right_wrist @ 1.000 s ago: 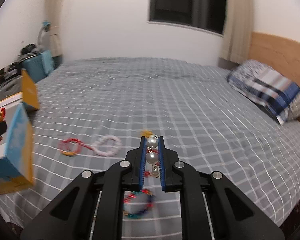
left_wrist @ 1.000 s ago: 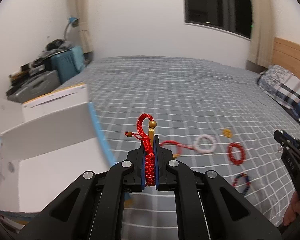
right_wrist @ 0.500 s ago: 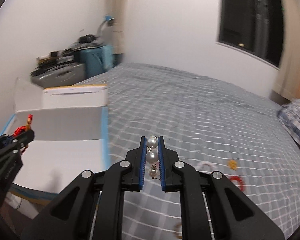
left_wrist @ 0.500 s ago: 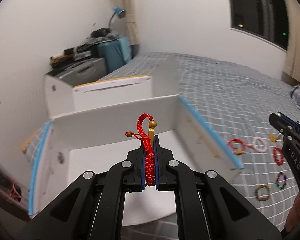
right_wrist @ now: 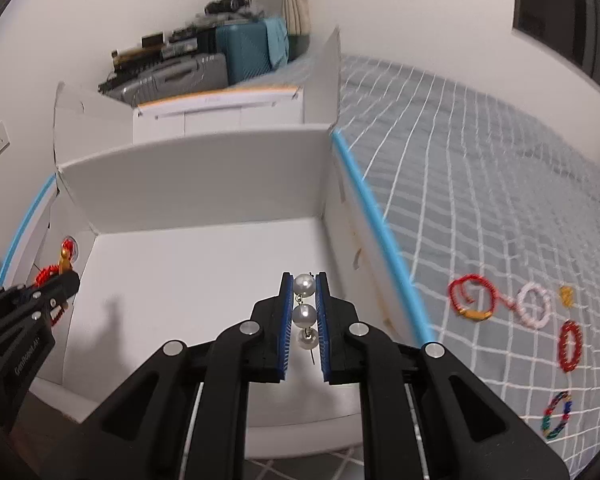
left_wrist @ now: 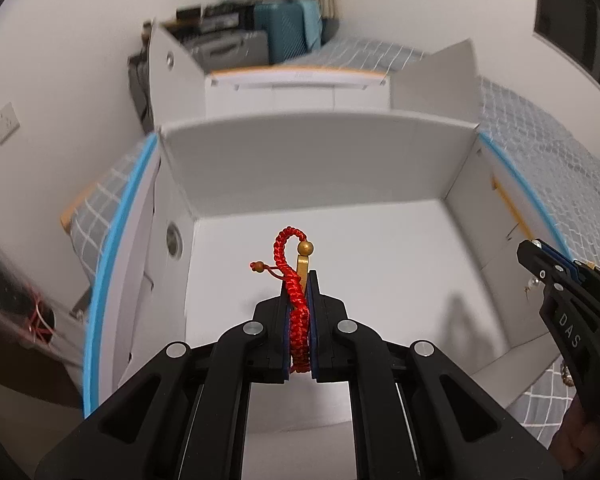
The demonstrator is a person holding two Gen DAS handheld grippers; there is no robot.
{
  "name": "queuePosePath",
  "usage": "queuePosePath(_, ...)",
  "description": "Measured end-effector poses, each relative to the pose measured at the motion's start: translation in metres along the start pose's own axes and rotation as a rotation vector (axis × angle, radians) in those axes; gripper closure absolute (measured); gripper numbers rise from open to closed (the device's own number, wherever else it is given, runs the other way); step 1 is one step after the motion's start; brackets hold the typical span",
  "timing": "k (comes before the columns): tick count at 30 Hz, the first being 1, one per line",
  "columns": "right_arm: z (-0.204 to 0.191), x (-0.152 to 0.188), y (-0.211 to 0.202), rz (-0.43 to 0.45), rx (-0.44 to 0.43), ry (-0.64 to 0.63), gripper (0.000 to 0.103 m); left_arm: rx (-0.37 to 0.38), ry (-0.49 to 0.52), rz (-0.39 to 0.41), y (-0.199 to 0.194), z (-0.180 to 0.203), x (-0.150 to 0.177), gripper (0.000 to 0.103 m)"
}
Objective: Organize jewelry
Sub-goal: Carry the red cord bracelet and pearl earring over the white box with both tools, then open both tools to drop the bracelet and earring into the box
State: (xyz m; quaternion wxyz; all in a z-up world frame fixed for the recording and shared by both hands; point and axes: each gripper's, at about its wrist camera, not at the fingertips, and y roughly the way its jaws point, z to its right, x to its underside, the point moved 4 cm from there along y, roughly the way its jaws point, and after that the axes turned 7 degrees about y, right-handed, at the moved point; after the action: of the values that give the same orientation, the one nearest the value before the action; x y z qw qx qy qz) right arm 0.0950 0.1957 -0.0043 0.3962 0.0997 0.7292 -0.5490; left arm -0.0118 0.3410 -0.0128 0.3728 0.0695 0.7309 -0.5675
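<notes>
Left hand-held gripper [left_wrist: 300, 300] is clamped tight on the red braided bracelet [left_wrist: 291, 264], its loop poking out ahead of the fingertips, above the white box [left_wrist: 308, 168]. Right hand-held gripper [right_wrist: 305, 304] pinches the pearl earring [right_wrist: 304, 314] over the same box floor. Off to its right, loose bracelets [right_wrist: 534, 304] lie on the grey checked bed [right_wrist: 480, 168].

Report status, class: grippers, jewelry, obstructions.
Left gripper shut on red braided bracelet. Right gripper shut on pearl earring. Both over white box. Nothing blocking.
</notes>
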Motion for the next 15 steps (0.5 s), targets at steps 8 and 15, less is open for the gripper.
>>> queuePosePath(8,-0.009,0.013,0.024,-0.091,0.013,-0.012,0.093,0.001,-0.003,-0.059,0.016,-0.003,0.011,0.097)
queuePosePath(15,-0.007,0.017,0.031,-0.102,0.026,-0.022,0.091,0.002,0.006,-0.067,0.02,-0.003,0.014,0.094)
